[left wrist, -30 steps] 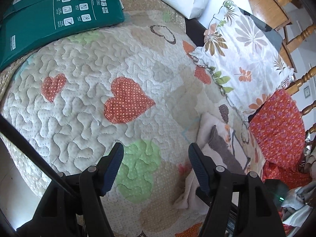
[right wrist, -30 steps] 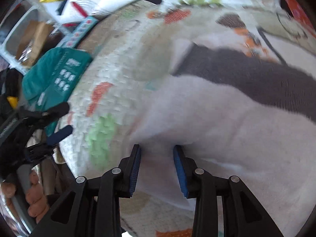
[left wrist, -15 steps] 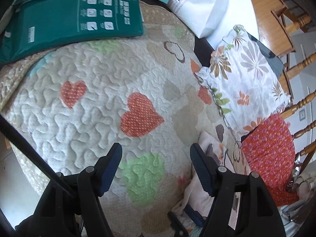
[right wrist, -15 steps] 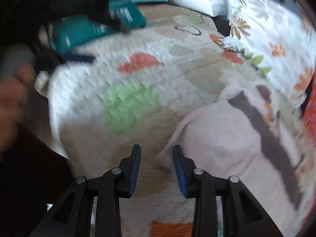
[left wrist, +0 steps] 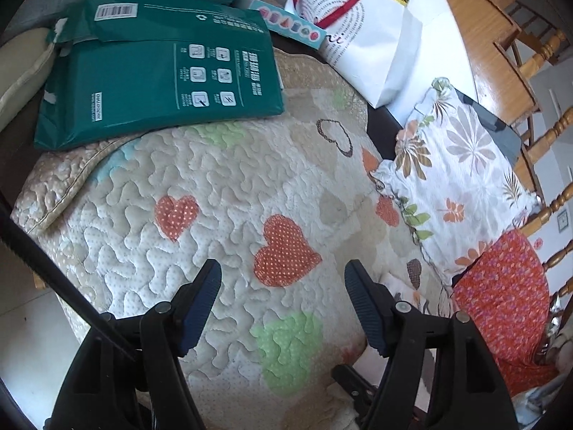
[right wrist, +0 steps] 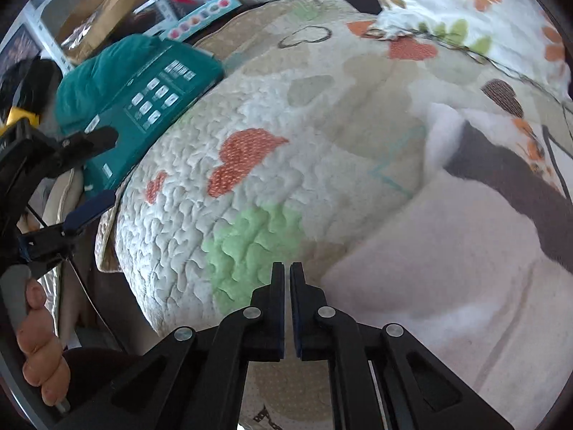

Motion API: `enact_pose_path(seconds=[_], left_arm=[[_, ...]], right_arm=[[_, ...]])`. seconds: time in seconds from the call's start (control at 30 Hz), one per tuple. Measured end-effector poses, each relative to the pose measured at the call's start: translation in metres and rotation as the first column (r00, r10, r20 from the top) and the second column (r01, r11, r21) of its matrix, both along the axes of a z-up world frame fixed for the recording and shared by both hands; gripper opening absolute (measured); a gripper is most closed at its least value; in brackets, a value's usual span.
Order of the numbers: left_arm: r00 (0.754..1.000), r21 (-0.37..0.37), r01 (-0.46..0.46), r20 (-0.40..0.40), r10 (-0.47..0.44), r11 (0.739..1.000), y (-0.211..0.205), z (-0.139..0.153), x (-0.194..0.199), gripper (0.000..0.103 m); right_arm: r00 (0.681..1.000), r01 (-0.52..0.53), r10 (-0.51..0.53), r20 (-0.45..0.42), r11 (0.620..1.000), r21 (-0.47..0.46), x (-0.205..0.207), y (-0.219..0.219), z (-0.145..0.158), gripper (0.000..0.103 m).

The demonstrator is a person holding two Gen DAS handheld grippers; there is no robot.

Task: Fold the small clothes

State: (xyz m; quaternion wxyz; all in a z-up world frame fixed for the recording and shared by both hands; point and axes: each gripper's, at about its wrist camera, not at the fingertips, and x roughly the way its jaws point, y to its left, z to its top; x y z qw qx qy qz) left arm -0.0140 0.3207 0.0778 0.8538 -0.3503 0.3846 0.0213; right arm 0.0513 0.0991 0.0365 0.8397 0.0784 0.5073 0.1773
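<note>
A small white garment (right wrist: 447, 251) with a dark grey band lies on the heart-patterned quilt (right wrist: 258, 114), at the right of the right wrist view. My right gripper (right wrist: 286, 268) is shut with nothing in it, just left of the garment's near edge, over a green heart patch. My left gripper (left wrist: 283, 272) is open and empty above the quilt (left wrist: 222, 186), near an orange heart. Only a scrap of the garment (left wrist: 401, 286) shows behind its right finger. The left gripper (right wrist: 93, 173) also appears in the right wrist view, at the quilt's left edge, held by a hand (right wrist: 35, 340).
A green plastic package (left wrist: 161, 79) lies on the quilt's far left corner, with a white paper bag (left wrist: 365, 36) and a teal box (left wrist: 290, 25) beyond it. A floral cushion (left wrist: 458, 179) and a red patterned cloth (left wrist: 501, 304) lie along the right, with wooden chairs (left wrist: 544, 136) behind.
My right gripper has let go of the garment's edge, shut fully and shifted left onto bare quilt. The left gripper has drifted away from the garment, which has nearly left its view.
</note>
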Motion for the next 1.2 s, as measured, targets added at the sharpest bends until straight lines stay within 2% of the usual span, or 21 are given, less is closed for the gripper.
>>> enact_pose_path(seconds=[0.1,0.17,0.23,0.33,0.43,0.53,0.6,0.63,0.7,0.77,0.83,0.9,1.0,1.07,1.13,1.17,1.2], left_arm=[[0.999,0.031,0.043,-0.007,-0.043,0.999,-0.011,0.0,0.003,0.071],[0.996,0.05,0.087,-0.024,-0.085,0.995,-0.022,-0.002,0.007,0.071],[0.99,0.066,0.134,-0.046,-0.131,0.989,-0.036,-0.004,0.011,0.071],[0.974,0.108,0.219,-0.089,-0.21,0.97,-0.063,-0.009,0.017,0.071],[0.954,0.136,0.293,-0.108,-0.28,0.946,-0.088,-0.012,0.018,0.071],[0.931,0.164,0.357,-0.139,-0.337,0.92,-0.111,-0.017,0.02,0.071],[0.918,0.175,0.388,-0.16,-0.362,0.905,-0.123,-0.02,0.022,0.071],[0.911,0.179,0.404,-0.17,-0.376,0.897,-0.129,-0.022,0.022,0.071],[0.898,0.192,0.431,-0.185,-0.399,0.881,-0.14,-0.025,0.022,0.071],[0.89,0.205,0.448,-0.196,-0.412,0.87,-0.149,-0.027,0.021,0.071],[0.885,0.204,0.457,-0.208,-0.418,0.866,-0.154,-0.029,0.023,0.071],[0.882,0.195,0.459,-0.217,-0.418,0.867,-0.157,-0.031,0.024,0.071],[0.877,0.184,0.465,-0.227,-0.423,0.866,-0.164,-0.034,0.025,0.071],[0.873,0.186,0.473,-0.23,-0.43,0.861,-0.169,-0.034,0.025,0.071],[0.868,0.194,0.483,-0.232,-0.438,0.854,-0.173,-0.035,0.025,0.071],[0.864,0.197,0.49,-0.238,-0.443,0.849,-0.176,-0.036,0.025,0.071],[0.861,0.198,0.494,-0.246,-0.445,0.846,-0.178,-0.038,0.026,0.071]], right_arm=[[0.999,0.021,-0.022,0.03,1.0,0.022,-0.012,-0.019,0.013,0.006],[0.996,0.056,-0.056,0.068,0.998,0.004,-0.021,-0.043,0.024,0.009],[0.992,0.093,-0.091,0.084,0.995,-0.024,-0.028,-0.066,0.027,0.016],[0.978,0.204,-0.199,0.062,0.975,-0.092,-0.038,-0.124,0.017,0.018],[0.945,0.327,-0.325,0.037,0.934,-0.145,-0.055,-0.186,0.003,0.018],[0.897,0.439,-0.44,0.046,0.871,-0.221,-0.084,-0.254,-0.001,0.016],[0.85,0.515,-0.522,0.067,0.799,-0.312,-0.099,-0.29,0.002,0.016],[0.817,0.561,-0.57,0.085,0.752,-0.346,-0.11,-0.313,0.005,0.016],[0.771,0.622,-0.631,0.087,0.716,-0.317,-0.129,-0.345,0.014,0.016],[0.73,0.673,-0.678,0.084,0.693,-0.26,-0.149,-0.368,0.027,0.024],[0.725,0.684,-0.685,0.07,0.703,-0.195,-0.164,-0.376,0.035,0.037],[0.73,0.682,-0.682,0.045,0.72,-0.128,-0.177,-0.378,0.037,0.046],[0.745,0.665,-0.667,0.0,0.742,-0.083,-0.183,-0.365,0.031,0.053],[0.752,0.653,-0.657,-0.05,0.754,-0.073,-0.183,-0.354,0.016,0.058],[0.757,0.645,-0.649,-0.076,0.76,-0.078,-0.184,-0.348,0.004,0.056],[0.768,0.627,-0.634,-0.087,0.773,-0.096,-0.182,-0.344,-0.003,0.049],[0.771,0.62,-0.631,-0.084,0.774,-0.125,-0.182,-0.344,-0.005,0.036]])
